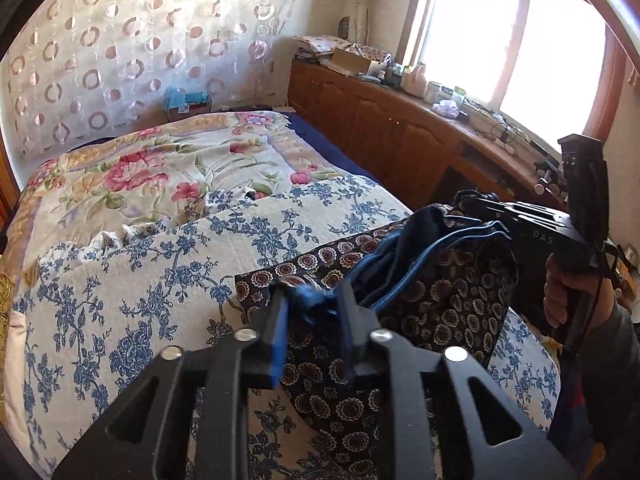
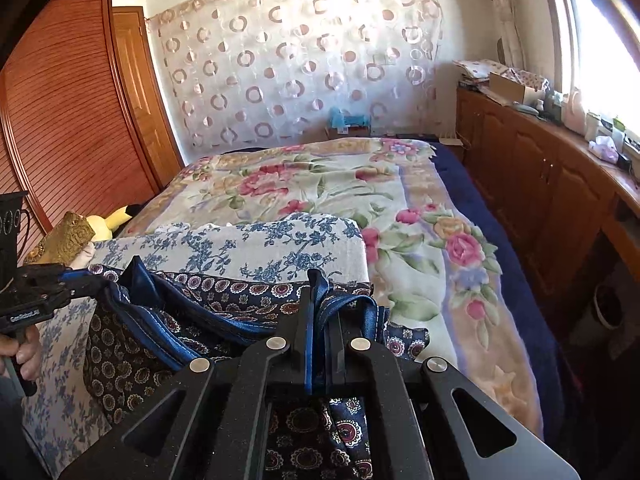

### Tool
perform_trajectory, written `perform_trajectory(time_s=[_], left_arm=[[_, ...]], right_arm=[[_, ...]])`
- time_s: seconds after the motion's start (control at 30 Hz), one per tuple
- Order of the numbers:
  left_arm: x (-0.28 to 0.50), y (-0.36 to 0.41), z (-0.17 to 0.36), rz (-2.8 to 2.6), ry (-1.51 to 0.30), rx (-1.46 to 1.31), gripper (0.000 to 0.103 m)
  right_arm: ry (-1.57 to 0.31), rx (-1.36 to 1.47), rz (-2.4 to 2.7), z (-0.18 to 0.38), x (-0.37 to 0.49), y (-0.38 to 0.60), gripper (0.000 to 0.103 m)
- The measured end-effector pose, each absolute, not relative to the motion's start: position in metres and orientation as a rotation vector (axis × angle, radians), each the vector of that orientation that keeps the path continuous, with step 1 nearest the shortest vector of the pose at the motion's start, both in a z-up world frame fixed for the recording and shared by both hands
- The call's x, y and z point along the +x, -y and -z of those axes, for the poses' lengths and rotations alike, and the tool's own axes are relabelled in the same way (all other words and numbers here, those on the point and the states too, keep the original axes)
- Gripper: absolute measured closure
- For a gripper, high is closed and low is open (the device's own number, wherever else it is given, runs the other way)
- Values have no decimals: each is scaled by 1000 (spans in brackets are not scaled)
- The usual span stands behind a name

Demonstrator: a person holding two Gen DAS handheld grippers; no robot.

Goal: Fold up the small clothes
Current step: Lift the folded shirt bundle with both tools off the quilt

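A small dark navy garment with round medallion print and blue trim (image 1: 452, 292) hangs stretched between my two grippers above the bed. My left gripper (image 1: 310, 294) is shut on one bunched blue-trimmed edge of it. My right gripper (image 2: 322, 296) is shut on the other blue-trimmed edge (image 2: 352, 302). The right gripper also shows in the left wrist view (image 1: 472, 200), and the left gripper shows at the left edge of the right wrist view (image 2: 76, 276). The garment (image 2: 168, 328) sags open between them, its lower part resting on the blue-floral cloth.
The bed carries a folded blue-floral white blanket (image 1: 132, 280) and a pink-rose quilt (image 2: 320, 184). A wooden cabinet (image 2: 532, 176) with clutter runs under the window on the right. A wooden wardrobe (image 2: 68, 120) and a yellow plush toy (image 2: 112, 220) are on the left.
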State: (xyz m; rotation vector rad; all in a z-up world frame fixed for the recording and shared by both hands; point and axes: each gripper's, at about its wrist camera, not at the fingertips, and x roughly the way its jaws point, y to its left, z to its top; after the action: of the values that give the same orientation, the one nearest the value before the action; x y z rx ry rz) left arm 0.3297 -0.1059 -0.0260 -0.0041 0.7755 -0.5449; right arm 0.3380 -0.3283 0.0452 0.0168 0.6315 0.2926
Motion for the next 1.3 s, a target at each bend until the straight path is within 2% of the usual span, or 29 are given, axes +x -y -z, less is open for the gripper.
perform_trajectory(time_s=[0.07, 0.1, 0.13, 0.23, 0.3, 0.37, 0.6, 0.77, 0.97, 1.07, 1.1, 1.13, 1.17, 1.2, 1.3], left_arm=[[328, 102, 24, 553, -772, -16, 54], [326, 98, 24, 560, -771, -30, 51], [327, 97, 25, 565, -774, -36, 43], [325, 97, 32, 596, -811, -36, 29], [324, 99, 38, 600, -827, -29, 29], [326, 101, 44, 586, -841, -32, 29], [344, 119, 57, 566, -886, 31, 29], [356, 119, 59, 543, -877, 50, 29], [367, 117, 63, 501, -875, 74, 30], [369, 115, 66, 491, -884, 74, 30], [369, 114, 67, 489, -885, 72, 30], [370, 114, 67, 486, -886, 73, 30], [370, 113, 68, 483, -887, 73, 30], [370, 112, 68, 481, -887, 72, 30], [370, 111, 71, 473, -892, 70, 30]], right_arm=[[-634, 11, -287, -43, 341, 327, 101], [-636, 12, -287, -42, 342, 327, 101], [-642, 17, -286, -42, 344, 326, 101], [-639, 23, -283, -44, 348, 324, 87], [-621, 27, -272, -49, 349, 324, 70], [-599, 17, -243, -57, 348, 324, 63], [-534, 3, -250, -79, 321, 335, 58], [-594, -33, -280, -61, 300, 346, 57], [-690, -59, -319, -43, 302, 349, 57], [-678, -78, -354, -48, 306, 340, 57], [-669, -91, -372, -51, 308, 337, 61], [-661, -103, -383, -54, 309, 334, 70], [-659, -117, -396, -56, 311, 332, 91], [-661, -136, -405, -57, 313, 327, 97], [-638, -165, -379, -59, 322, 333, 99]])
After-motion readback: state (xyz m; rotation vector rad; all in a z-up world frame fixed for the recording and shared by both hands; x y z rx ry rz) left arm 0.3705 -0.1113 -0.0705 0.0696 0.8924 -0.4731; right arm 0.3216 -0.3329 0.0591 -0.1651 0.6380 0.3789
